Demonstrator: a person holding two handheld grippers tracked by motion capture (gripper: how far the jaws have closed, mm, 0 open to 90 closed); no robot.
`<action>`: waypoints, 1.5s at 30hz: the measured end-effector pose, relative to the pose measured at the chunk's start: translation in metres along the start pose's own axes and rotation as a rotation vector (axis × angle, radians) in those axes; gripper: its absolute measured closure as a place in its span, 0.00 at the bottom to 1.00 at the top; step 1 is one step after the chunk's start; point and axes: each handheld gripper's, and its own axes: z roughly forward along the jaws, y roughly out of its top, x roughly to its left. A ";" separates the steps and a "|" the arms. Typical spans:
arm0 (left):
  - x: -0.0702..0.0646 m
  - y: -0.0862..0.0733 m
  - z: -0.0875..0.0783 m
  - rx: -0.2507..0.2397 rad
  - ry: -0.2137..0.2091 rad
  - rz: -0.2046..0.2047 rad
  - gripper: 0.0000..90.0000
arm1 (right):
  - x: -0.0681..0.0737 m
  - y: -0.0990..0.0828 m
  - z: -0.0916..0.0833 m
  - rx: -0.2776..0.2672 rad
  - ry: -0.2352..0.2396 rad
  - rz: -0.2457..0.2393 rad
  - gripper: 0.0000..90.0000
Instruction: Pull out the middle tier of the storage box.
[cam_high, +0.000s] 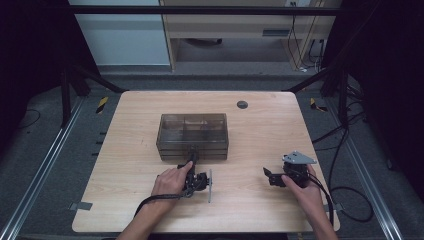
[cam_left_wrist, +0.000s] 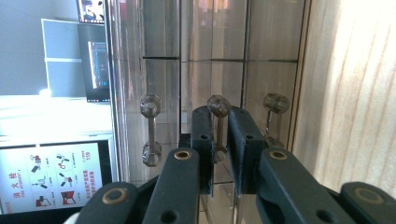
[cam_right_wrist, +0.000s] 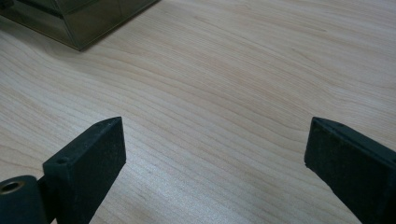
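Smoky clear plastic drawer box sits mid-table, front face toward the person. Left tongs are at that front face, rolled on their side. In the left gripper view the tongs have their pads closed tight on the middle handle of three, the bar pinched between the two black jaws. Looks like a drawer pull is the step in hand.

To do it well: keep the pinch firm, pull straight back toward the person along the drawer's run, level with the table, no twist. The handle bar is thin and slick-looking, so a sideways tug could slip off it or skew the drawer. The box looks light and may slide along with the pull. Right tongs sit well apart on bare table to the right, jaws spread wide with nothing between them, as the right gripper view shows. They could brace the box if it drags.

Box look: low, rectangular, tinted see-through walls, inner dividers visible from above, stacked shallow drawers. Each drawer front carries a clear dumbbell-style handle with faceted knob ends: left handle, right handle. Contents too dim to tell. All drawers appear closed flush.
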 end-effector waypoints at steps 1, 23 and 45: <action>0.000 0.000 -0.001 -0.005 0.002 0.002 0.90 | 0.000 0.000 0.000 0.000 0.002 0.000 0.06; 0.004 -0.004 -0.030 -0.044 -0.051 -0.100 0.65 | 0.006 0.000 0.003 0.006 0.023 -0.020 0.05; 0.033 -0.032 -0.039 -0.140 -0.320 -0.461 0.44 | 0.034 0.009 -0.004 0.030 0.124 -0.149 0.08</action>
